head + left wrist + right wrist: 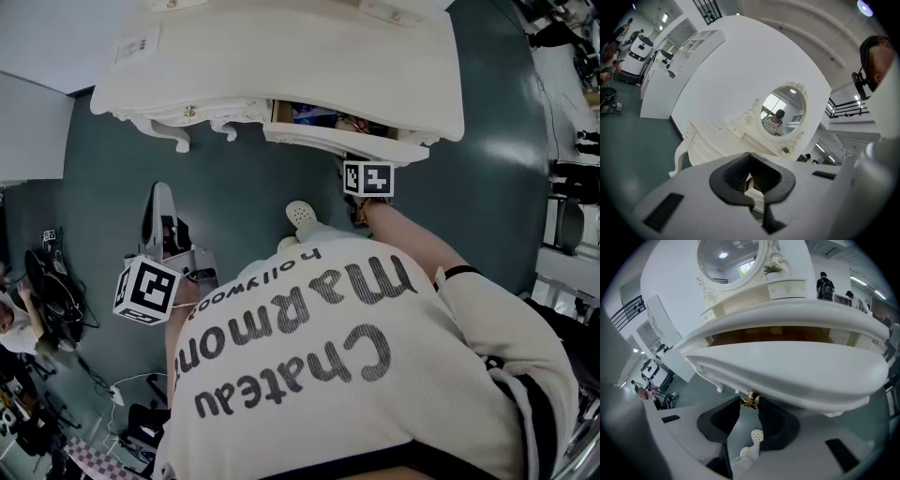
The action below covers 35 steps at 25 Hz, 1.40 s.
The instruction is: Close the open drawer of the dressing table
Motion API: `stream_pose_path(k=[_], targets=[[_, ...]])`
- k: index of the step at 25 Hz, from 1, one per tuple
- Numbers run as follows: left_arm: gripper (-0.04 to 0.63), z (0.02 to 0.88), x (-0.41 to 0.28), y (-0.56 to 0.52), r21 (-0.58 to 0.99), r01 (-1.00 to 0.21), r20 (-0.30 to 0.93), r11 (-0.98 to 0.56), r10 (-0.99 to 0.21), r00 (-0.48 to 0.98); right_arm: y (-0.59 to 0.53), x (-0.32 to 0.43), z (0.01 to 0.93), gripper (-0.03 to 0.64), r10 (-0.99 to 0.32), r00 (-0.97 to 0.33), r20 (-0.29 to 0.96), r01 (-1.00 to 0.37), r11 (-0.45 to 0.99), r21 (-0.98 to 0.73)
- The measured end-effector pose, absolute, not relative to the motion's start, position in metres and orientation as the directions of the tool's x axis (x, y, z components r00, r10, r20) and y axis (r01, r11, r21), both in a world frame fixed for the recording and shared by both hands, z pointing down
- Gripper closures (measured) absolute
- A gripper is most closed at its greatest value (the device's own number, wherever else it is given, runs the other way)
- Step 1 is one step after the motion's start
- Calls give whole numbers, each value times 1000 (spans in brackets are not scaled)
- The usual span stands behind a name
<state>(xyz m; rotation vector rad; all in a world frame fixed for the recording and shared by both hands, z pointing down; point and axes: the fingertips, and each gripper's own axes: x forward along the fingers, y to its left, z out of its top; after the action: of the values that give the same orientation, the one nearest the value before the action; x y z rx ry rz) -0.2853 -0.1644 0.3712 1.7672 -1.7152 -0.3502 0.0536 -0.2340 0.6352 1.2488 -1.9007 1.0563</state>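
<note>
The right gripper [749, 402] pinches the knob [750, 398] on the drawer [787, 371] front, so closing it likely means pushing straight ahead into the table [787, 310].

Right gripper [366, 171] apparently against the open drawer [339, 141]
</note>
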Motion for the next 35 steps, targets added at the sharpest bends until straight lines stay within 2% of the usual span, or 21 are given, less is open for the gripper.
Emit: stream_pose_path(k=[35], targets=[[588, 379, -292, -177, 611, -783, 267, 113, -961, 69, -272, 58, 634, 477, -468, -318, 825, -941, 261, -214]])
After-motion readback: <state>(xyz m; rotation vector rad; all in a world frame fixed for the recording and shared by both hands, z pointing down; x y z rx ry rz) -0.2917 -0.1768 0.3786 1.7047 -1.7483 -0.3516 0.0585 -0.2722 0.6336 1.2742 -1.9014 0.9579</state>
